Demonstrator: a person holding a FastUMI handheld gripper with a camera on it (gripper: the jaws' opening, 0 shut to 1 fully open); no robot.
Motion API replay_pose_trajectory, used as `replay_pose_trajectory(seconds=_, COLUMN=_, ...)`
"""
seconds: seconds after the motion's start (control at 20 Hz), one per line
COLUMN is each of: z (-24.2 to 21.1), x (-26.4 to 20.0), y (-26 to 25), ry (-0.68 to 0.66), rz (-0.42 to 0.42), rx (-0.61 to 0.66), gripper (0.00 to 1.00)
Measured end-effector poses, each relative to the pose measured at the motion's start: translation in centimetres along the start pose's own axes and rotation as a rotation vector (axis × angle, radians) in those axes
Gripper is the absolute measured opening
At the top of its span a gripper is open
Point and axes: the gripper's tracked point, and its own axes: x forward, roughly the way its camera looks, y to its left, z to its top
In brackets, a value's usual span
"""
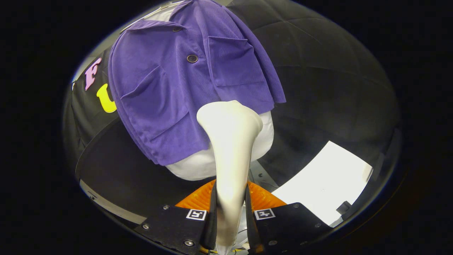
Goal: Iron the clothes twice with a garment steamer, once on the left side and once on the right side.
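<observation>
The gripper has two flat plates, each carrying a small square black-and-white marker and silver screws along its edges. Ribbed, curved pieces sit just ahead of the plates, beside the jaws.

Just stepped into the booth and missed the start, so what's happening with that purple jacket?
A hand-held gripper is shut on the handle of a white garment steamer, both fingers pressing on it. The steamer's wide head points up at the lower hem of a purple jacket, near the middle of its front, on a white mannequin torso. Whether the head touches the fabric cannot be told. A white sheet lies on the dark surface beyond the fingers.
</observation>
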Motion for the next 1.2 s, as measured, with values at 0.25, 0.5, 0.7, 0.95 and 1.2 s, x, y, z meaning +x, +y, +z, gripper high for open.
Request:
replay_pose_trajectory(seconds=0.25, z=-1.7, x=-5.5, y=3.0, ry=-0.072, rz=0.047, rx=-0.047, gripper=0.34)
replay_pose_trajectory(seconds=0.5, z=-2.5, x=-12.5, y=6.6, ry=-0.158, rz=0.125, rx=-0.098, gripper=0.35)
replay_pose_trajectory(seconds=0.7, z=-3.1, x=-18.6, y=9.0, ry=-0.214, rz=0.183, rx=-0.154, gripper=0.34)
replay_pose_trajectory(seconds=0.95, z=-3.7, x=-25.3, y=10.1, ry=-0.294, rz=0.208, rx=-0.187, gripper=0.34)
replay_pose_trajectory(seconds=1.2, z=-3.1, x=-30.3, y=10.9, ry=-0.363, rz=0.247, rx=-0.206, gripper=0.34)
